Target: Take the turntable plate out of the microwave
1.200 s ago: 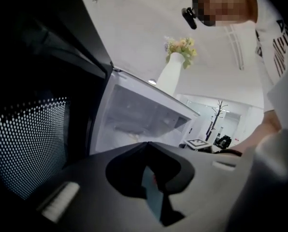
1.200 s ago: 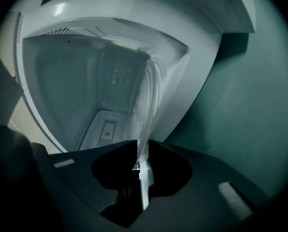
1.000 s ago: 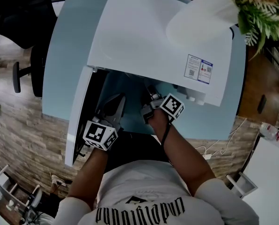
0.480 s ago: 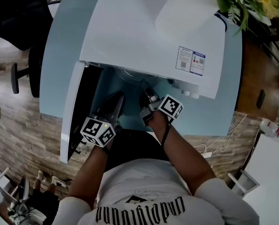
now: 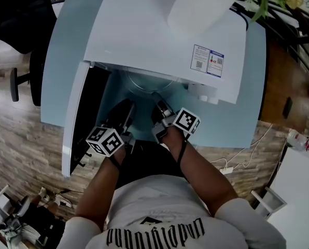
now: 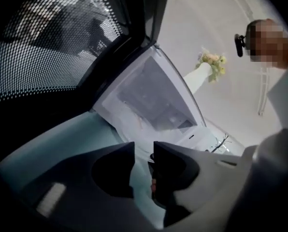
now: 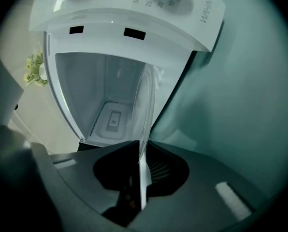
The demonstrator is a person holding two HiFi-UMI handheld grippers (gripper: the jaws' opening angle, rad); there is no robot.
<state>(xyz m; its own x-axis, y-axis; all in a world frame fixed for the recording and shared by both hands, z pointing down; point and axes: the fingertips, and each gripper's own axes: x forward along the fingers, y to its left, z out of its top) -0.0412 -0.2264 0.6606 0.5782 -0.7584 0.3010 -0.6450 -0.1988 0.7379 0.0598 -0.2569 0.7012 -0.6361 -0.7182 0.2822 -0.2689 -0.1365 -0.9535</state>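
1. At the open mouth of the microwave (image 5: 159, 30), the turntable plate (image 7: 147, 105) lies partly inside the cavity. Its near rim is pinched between the fingers of the right gripper (image 7: 140, 149), which have just been closing on it.
2. The left gripper (image 6: 143, 150) sits just left of the right one. Its fingers have just been opening and stand slightly apart, with nothing between them.
3. The best move, I judge, is to bring the left fingers onto the rim as well. Then draw the glass straight toward the near side, keeping it level so it cannot slip.
4. The open door (image 5: 79, 113) crowds the left side, and the cavity's walls sit close around the plate. The bare tabletop (image 5: 232, 123) in front gives room to land it.
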